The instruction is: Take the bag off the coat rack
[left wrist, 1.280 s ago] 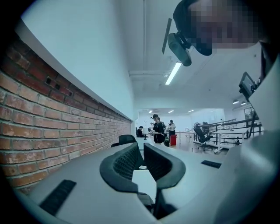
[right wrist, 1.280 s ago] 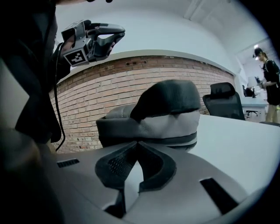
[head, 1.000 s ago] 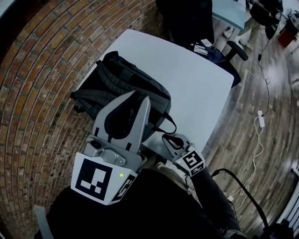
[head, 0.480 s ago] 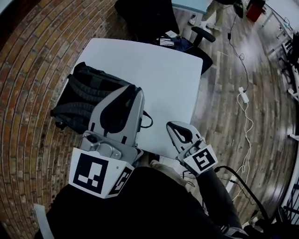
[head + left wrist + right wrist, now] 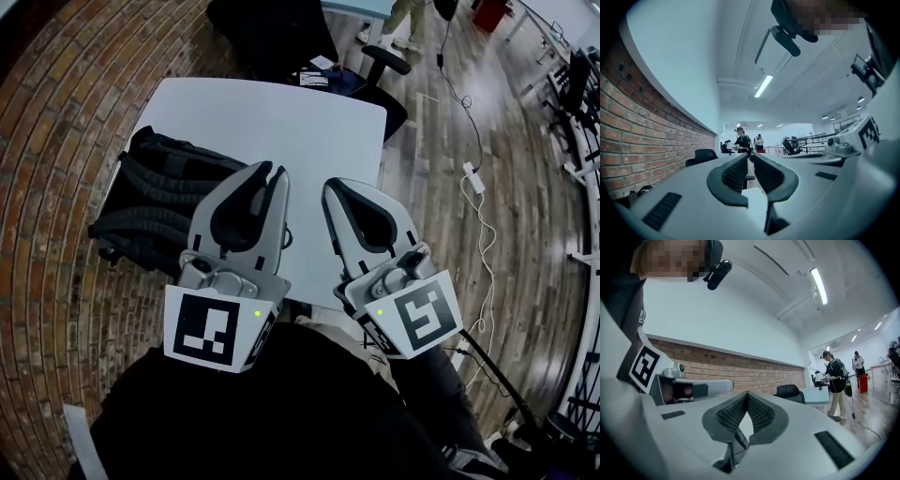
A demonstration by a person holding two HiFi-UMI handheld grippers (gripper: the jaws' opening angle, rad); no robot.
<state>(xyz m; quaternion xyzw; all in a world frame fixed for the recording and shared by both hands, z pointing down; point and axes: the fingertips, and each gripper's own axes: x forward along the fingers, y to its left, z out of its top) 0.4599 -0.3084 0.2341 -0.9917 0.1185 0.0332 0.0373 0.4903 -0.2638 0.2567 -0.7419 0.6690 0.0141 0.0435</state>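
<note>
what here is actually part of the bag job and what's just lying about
Part of the job:
- black backpack, lying on the table
- left gripper, slightly open, empty
- right gripper, shut, empty
No coat rack is in view.

Just lying about:
- white table
- office chair
- power strip on the floor
</note>
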